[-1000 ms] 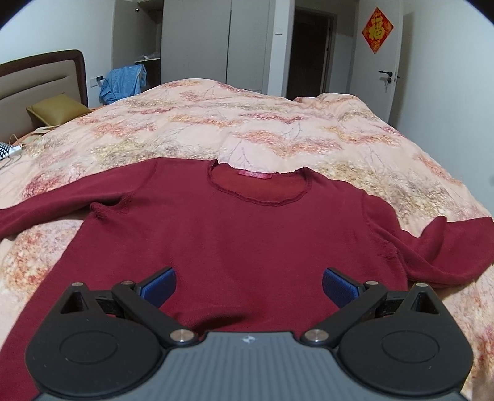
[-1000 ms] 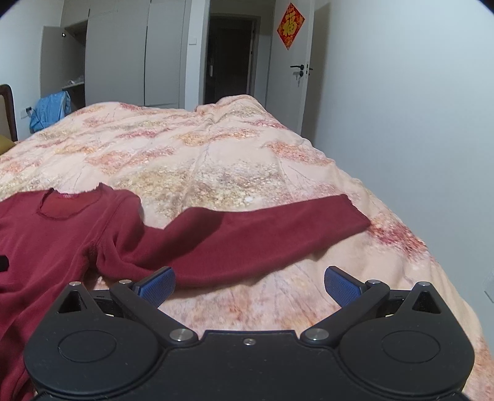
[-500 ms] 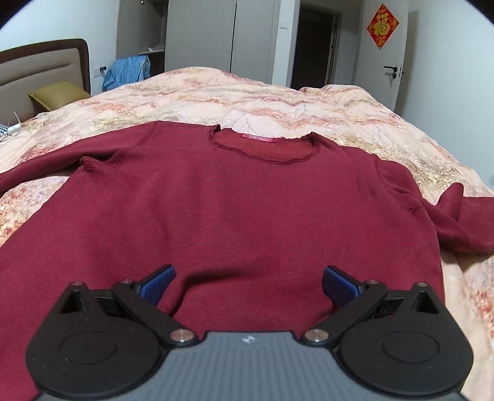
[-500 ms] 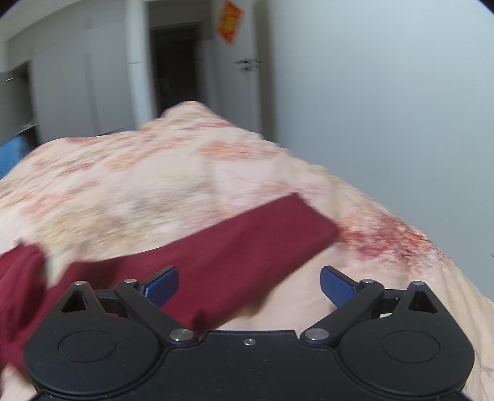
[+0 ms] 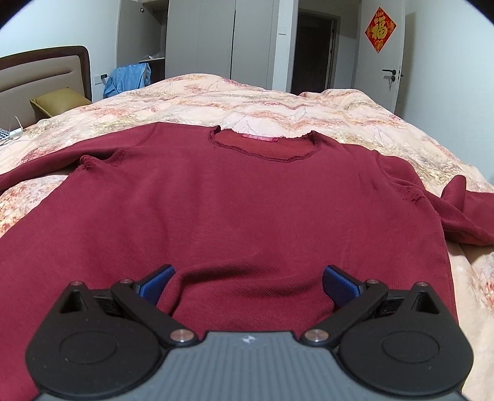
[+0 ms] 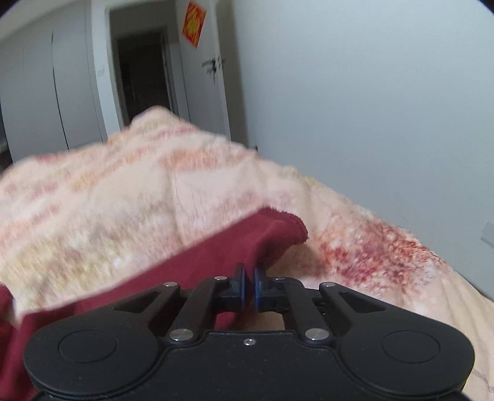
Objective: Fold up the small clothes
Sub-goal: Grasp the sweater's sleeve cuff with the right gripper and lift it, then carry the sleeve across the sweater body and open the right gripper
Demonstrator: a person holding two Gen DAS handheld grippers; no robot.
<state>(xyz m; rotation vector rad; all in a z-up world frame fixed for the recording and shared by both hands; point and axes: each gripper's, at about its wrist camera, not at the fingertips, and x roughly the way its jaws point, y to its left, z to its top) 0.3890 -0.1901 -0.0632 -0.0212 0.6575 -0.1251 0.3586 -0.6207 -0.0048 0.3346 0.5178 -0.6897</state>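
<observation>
Your right gripper [image 6: 248,285] has its jaws nearly together, blue pads [image 6: 242,285] pinching the lower edge of the dark red sleeve [image 6: 216,256] close to the cuff [image 6: 296,229]. Cuff end sticks out past the fingertips to the right, stitched hem visible, lifted a bit off the floral duvet [image 6: 123,191]. The right wrist view is motion-blurred, so how much fabric is actually between the pads is hard to tell.

Your left gripper [image 5: 247,279] is wide apart, holding nothing. Both blue pads [image 5: 156,279] sit low over the lower body of the dark red sweater [image 5: 231,200], with a raised wrinkle of knit between them. Can't tell whether the pads touch the fabric.

In the left wrist view the sweater lies front-up on the duvet [image 5: 278,111], round neckline [image 5: 262,146] away from you, red label [image 5: 261,138] inside the collar. Left sleeve runs out to the left edge of frame. Right sleeve [image 5: 463,209] bunches up at the right, off the shoulder.

Beyond: padded headboard [image 5: 43,74] and mustard pillow [image 5: 58,100] at far left, blue garment [image 5: 129,77] by the wardrobe [image 5: 200,40], dark doorway [image 5: 315,49], white door with a red diamond decoration [image 5: 380,30] on it.
</observation>
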